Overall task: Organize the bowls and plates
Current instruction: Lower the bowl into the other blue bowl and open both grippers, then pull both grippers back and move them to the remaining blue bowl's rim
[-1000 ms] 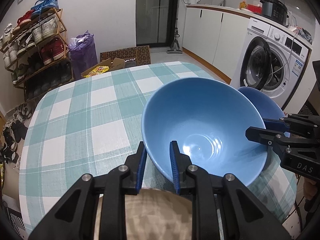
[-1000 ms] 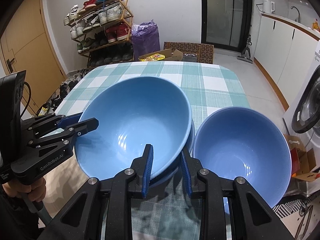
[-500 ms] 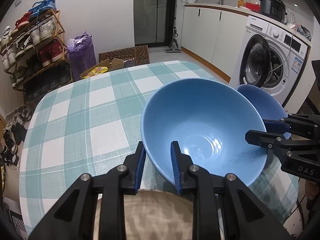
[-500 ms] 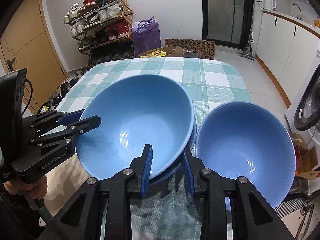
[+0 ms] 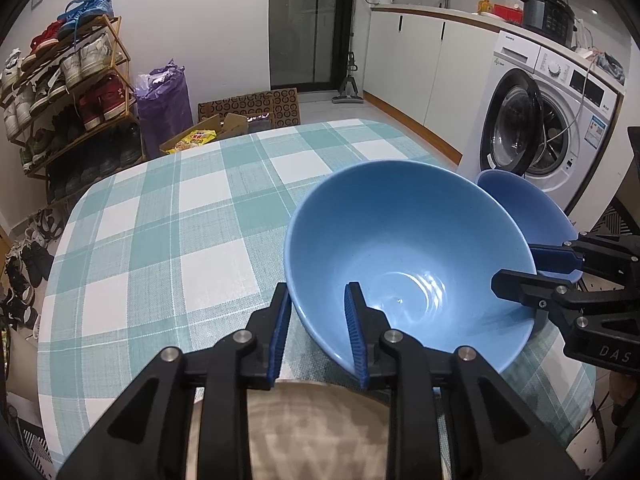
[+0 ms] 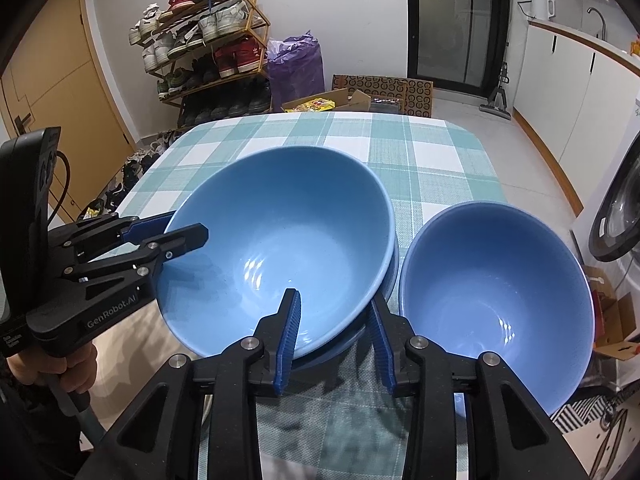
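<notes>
The large blue bowl sat tilted in a second bowl beneath it on the checked table, its near rim straddled by the spread left gripper and the spread right gripper from opposite sides, neither visibly pinching, with the smaller bowl just beside the right one.

Blue bowls crowd a checked kitchen table

A table under a teal-and-white checked cloth carries stacked blue bowls, a second blue bowl just beside them, and a beige plate at its near edge.
</notes>
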A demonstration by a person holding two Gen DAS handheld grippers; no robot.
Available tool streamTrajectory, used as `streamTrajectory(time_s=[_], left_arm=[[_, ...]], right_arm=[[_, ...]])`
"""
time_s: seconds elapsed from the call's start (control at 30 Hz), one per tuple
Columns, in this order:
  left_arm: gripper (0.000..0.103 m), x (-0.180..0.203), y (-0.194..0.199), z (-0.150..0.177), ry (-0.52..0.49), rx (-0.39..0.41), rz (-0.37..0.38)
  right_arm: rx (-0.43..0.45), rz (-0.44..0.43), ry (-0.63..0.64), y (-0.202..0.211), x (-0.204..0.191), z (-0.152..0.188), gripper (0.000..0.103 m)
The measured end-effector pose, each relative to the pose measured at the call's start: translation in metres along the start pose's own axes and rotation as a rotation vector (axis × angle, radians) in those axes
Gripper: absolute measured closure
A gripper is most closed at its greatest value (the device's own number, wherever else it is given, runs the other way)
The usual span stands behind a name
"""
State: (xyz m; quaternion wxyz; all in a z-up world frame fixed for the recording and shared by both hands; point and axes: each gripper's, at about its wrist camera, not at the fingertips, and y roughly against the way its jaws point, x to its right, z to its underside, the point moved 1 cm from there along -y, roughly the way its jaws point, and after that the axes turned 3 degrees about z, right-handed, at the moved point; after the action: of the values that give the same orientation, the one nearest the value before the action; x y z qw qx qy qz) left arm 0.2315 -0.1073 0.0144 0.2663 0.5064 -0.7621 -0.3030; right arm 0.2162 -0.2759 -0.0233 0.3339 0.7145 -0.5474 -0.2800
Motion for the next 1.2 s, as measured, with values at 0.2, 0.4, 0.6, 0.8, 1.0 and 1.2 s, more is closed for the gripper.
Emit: streamTrajectory(time_s=[0.2,0.4,0.6,0.8,1.0,1.2], left_arm=[[0.070,0.005,0.002,0.002,-0.033,-0.005,-0.002],[0.057,0.008,0.005,0.002,-0.057,-0.008,-0.013],[0.052,0.007,0.013,0.002,-0.050,0.003,-0.006],[0.038,0.004,0.024,-0.002,-0.024,0.038,0.007],[0.001,0.007,0.038,-0.006,-0.014,0.091,0.016],[0.000,0.016,0.045,-0.012,-0.020,0.130,0.043]], right_arm=[[0.000,0.009,0.008,0.000,0.002,0.000,0.065],[0.006,0.010,0.021,0.003,0.002,0.000,0.056],[0.045,0.016,0.033,0.015,0.000,-0.003,0.046],[0.084,0.004,0.028,0.028,-0.002,-0.005,0.024],[0.125,-0.002,0.008,0.040,0.002,-0.006,0.014],[0.169,0.003,-0.019,0.056,0.011,-0.004,0.001]])
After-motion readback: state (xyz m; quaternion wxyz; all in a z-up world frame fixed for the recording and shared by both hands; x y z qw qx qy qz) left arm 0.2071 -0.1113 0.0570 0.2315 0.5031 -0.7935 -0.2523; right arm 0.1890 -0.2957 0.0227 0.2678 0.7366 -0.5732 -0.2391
